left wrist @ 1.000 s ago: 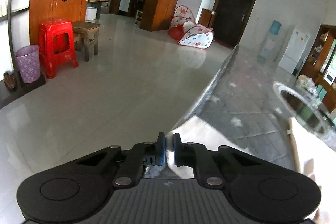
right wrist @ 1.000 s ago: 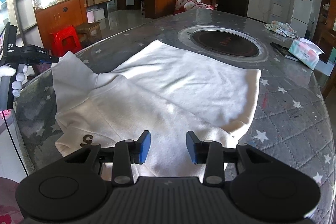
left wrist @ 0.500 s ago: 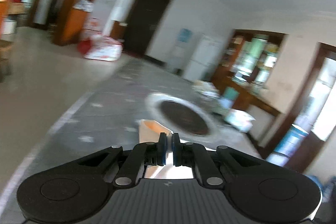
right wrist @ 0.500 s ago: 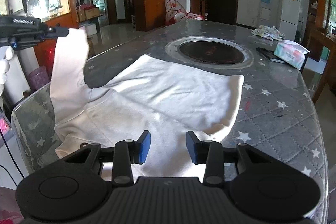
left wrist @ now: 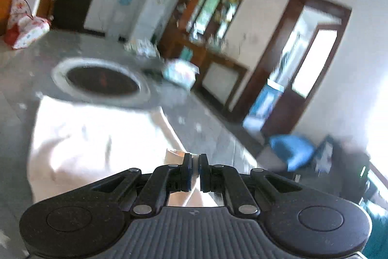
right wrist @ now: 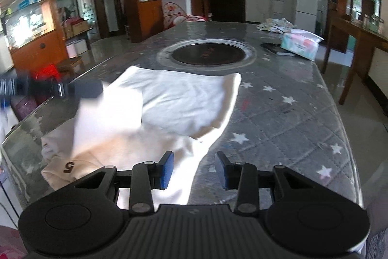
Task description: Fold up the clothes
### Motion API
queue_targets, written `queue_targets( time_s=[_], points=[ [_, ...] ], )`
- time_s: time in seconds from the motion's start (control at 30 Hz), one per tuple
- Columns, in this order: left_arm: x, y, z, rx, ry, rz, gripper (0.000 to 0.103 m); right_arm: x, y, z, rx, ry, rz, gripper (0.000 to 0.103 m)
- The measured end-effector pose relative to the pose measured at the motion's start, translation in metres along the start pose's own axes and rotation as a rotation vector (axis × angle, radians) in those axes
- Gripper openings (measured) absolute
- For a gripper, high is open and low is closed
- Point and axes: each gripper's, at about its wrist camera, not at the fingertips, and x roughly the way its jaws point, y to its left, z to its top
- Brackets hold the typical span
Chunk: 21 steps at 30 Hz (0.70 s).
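A cream-white garment (right wrist: 179,98) with a brown "5" mark (right wrist: 68,167) lies on the grey star-patterned table (right wrist: 286,113). Its sleeve (right wrist: 109,118) is lifted and swung over the body of the garment. My left gripper (left wrist: 196,169) is shut on that sleeve's cuff (left wrist: 175,154), above the bright, blurred garment (left wrist: 92,135). My right gripper (right wrist: 194,168) is open and empty, low at the near edge of the garment.
A round dark hob (right wrist: 206,54) is set into the table behind the garment. A tissue pack (right wrist: 300,45), a dark flat object (right wrist: 276,48) and a patterned cloth (right wrist: 274,24) lie at the far right. A red stool (right wrist: 47,72) stands left of the table.
My left gripper has swung to the right with the sleeve, carrying it from the table's left edge over the garment. My right gripper has stayed open near the front edge.
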Motion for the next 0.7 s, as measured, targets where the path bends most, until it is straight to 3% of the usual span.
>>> queue_targets(
  time_s=[0.13,0.23,0.43,0.7],
  points=[
    [0.003,-0.008,-0.018,0.052,0.048,-0.003,0.016,0.001,-0.001,0.002,0.009,-0.001,0.005,0.037],
    [-0.009,-0.007,-0.025,0.091,0.044,0.010,0.029,0.002,0.003,0.005,-0.002,-0.004,0.022,0.037],
    [-0.056,0.025,-0.032,0.134,-0.004,0.159,0.038,0.017,0.016,0.009,-0.037,0.022,0.077,0.037],
    [-0.094,0.070,-0.054,0.115,0.058,0.341,0.042,0.041,0.026,0.005,-0.056,0.082,0.100,0.034]
  ],
)
